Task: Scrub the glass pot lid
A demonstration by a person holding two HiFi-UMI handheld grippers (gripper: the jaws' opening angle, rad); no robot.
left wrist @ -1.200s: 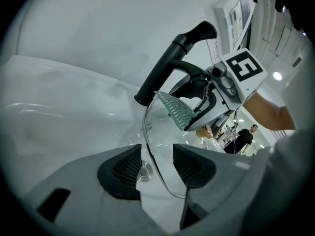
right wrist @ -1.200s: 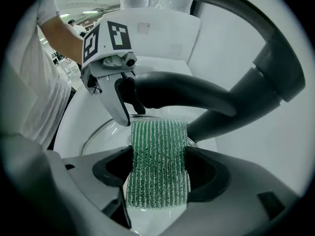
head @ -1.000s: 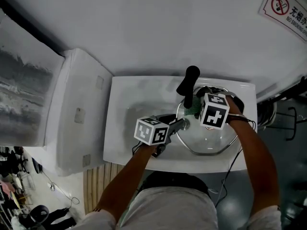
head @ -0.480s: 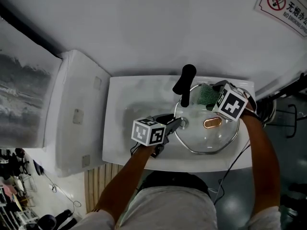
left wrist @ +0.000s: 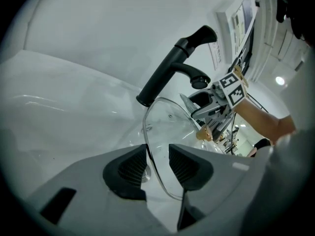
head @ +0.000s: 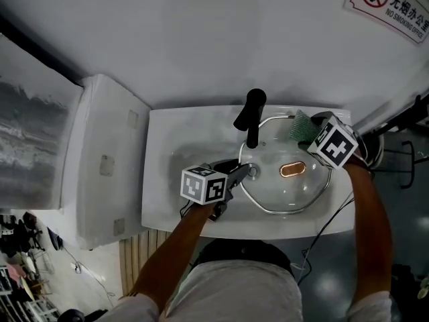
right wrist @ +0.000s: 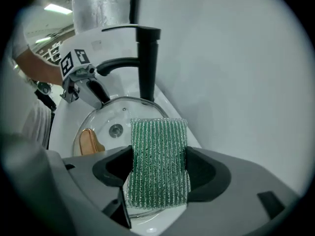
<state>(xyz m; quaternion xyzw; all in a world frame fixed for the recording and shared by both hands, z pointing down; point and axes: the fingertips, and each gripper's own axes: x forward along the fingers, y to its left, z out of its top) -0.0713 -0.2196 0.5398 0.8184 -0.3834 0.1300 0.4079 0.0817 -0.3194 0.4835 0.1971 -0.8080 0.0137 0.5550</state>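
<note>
Scrubbing in hand, lid steadied.
Over the sink (head: 167,146), my left gripper (left wrist: 157,156) is pinching the glass pot lid (head: 281,193) by its rim, jaws having just been closing on it. My right gripper (right wrist: 160,168) is clamping a green scouring pad (right wrist: 157,146) at the far edge. I'm judging the next move needs it pressed flat and rubbed.

1. Only 1 sign (head: 387,4) I can read: a white plate on the wall (head: 201,39), top right in the head view.
2. Left end of it: red no-smoking circle, crossed cigarette.
3. Text: Chinese "无烟办公", running to the frame edge. Below it, "NO SMOKING OFFIC", also running out at the edge.
4. Poster (left wrist: 243,17) in the left gripper view: print too small to read.
</note>
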